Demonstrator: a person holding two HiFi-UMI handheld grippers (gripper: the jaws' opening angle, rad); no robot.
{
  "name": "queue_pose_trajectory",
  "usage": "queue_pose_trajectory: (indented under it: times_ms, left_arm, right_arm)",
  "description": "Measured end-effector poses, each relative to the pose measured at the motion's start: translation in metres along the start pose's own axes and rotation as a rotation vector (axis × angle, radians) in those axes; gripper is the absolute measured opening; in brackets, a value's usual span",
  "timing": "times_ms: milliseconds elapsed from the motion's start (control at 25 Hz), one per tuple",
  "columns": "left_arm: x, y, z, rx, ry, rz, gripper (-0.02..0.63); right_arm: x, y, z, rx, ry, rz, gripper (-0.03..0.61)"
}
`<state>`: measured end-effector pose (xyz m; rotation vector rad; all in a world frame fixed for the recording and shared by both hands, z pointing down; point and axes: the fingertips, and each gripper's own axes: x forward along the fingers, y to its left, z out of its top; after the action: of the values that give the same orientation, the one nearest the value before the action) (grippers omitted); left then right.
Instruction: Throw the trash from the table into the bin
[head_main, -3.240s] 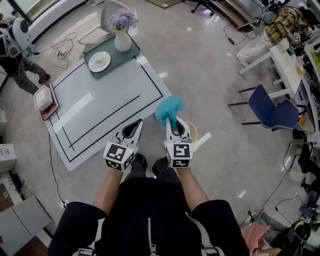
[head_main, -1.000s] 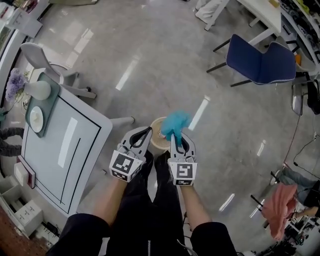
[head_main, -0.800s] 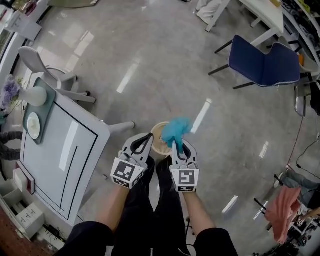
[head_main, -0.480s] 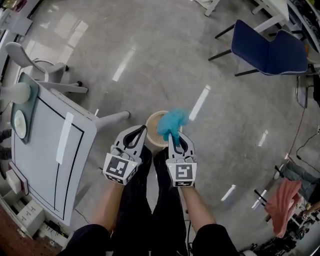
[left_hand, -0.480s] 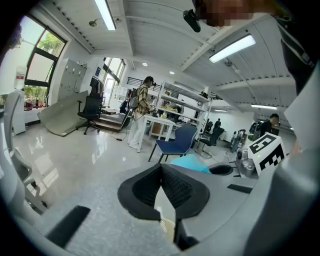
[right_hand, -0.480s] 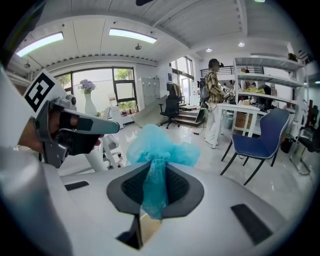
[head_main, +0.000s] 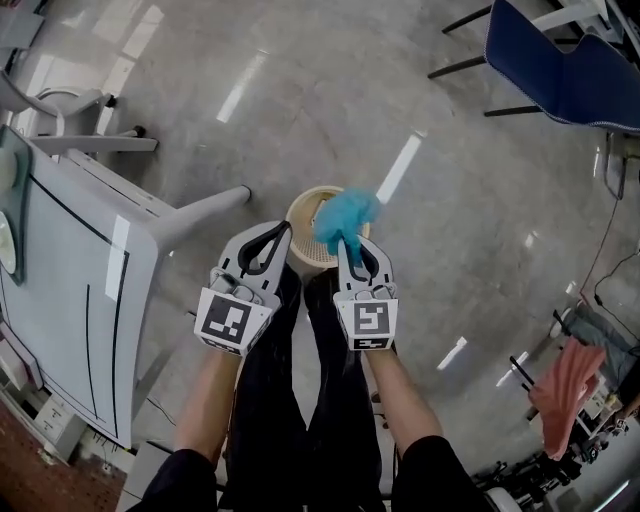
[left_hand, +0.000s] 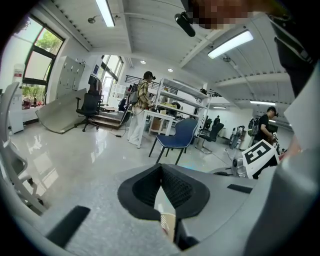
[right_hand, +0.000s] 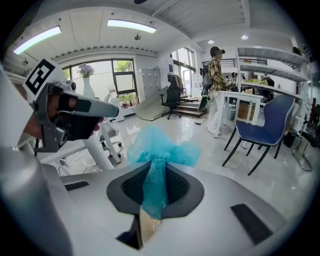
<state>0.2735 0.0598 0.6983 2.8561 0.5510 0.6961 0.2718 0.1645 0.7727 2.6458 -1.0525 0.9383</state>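
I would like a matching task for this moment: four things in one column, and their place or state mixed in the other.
Things:
1. left tool
2. right tool
3. bin
4. chair

Place or state:
A. on the floor, partly hidden by the blue trash
B. shut, empty
C. top right of the head view
D. shut on the blue trash

Pairs: 1-B, 2-D, 3-A, 4-C

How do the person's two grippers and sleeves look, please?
Both the left gripper and the right gripper are light grey with black ribbed pads. Each carries a white cube with black square markers. The sleeves are black and short.
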Motion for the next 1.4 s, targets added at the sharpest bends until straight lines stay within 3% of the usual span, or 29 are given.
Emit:
queue_pose_trajectory:
  times_ms: [640, 920, 1120, 1400]
  left_arm:
    - [0.013, 0.009, -0.085, -0.051, 0.073, -0.031, 0.008]
    - [0.009, 0.008, -0.104, 0.011, 0.068, -0.065, 0.008]
    - [0.006, 0.012, -0.118, -0.034, 0.103, -0.052, 0.008]
    - [0.005, 0.012, -0.13, -0.023, 0.118, -0.065, 0.008]
  right_arm:
    - [0.064, 0.002, -0.124, -0.007, 0.163, -0.01, 0.04]
    - [0.084, 0.004, -0.16, -0.01, 0.205, -0.01, 0.04]
    - [0.098, 0.008, -0.189, 0.028, 0.252, 0.011, 0.04]
    - [0.11, 0.008, -0.22, 0.023, 0.328, 0.036, 0.041]
